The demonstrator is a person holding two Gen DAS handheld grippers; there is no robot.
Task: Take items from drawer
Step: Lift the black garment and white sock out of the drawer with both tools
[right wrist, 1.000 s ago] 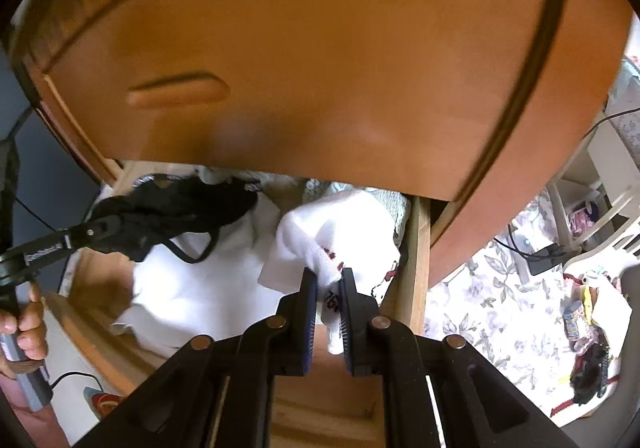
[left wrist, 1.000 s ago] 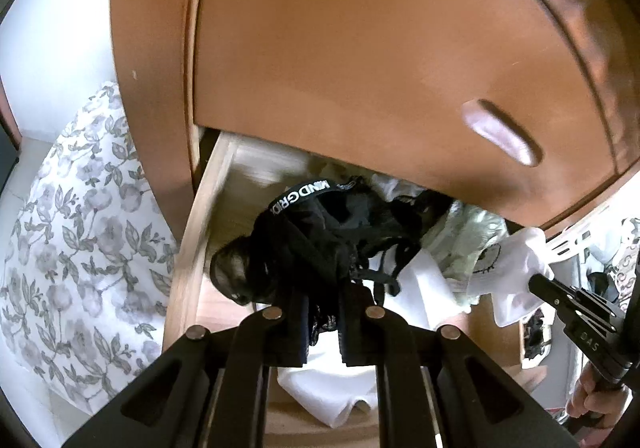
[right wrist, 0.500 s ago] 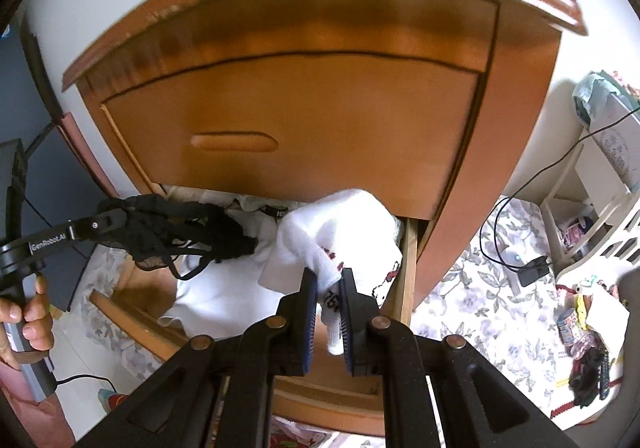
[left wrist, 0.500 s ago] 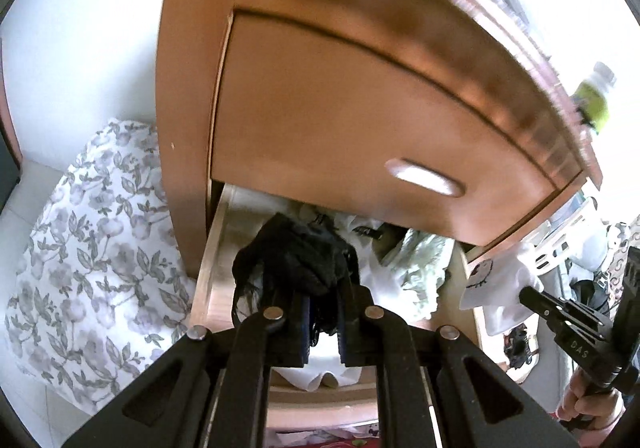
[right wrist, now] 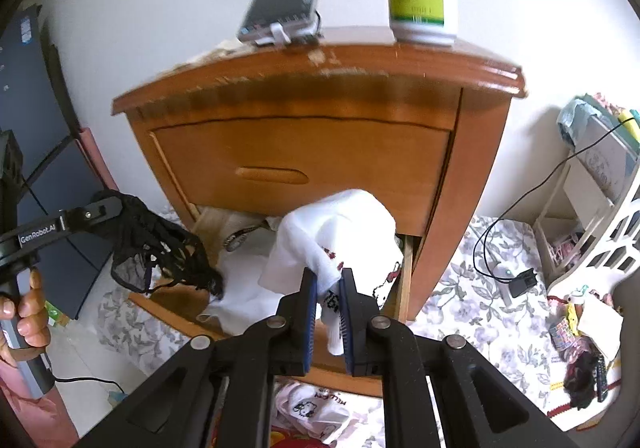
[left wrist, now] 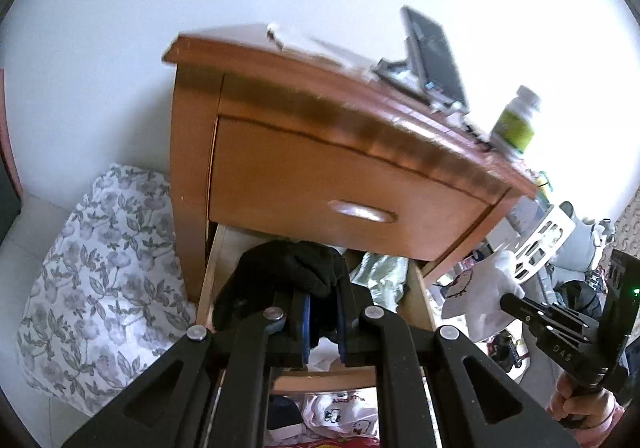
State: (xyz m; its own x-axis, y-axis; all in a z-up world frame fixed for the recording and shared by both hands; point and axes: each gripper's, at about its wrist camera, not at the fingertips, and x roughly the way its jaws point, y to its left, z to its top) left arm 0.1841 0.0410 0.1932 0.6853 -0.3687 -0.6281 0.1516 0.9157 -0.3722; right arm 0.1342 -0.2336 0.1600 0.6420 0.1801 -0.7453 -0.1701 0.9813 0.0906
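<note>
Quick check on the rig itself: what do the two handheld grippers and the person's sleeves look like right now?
Both are matte black linkage frames with silver pivot rivets and blue pads inside the jaws. The left gripper carries white "GenRobot.AI" lettering on its bar and a black cable trailing from its grey handle; the right gripper shows "DAS" on its side and a green light on its body. A pink sleeve edges the right hand.

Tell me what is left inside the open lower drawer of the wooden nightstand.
Inside the open lower drawer, crumpled white cloth and a pale green garment are visible. Its back is hidden under the closed upper drawer, and the raised clothes cover part of it.
</note>
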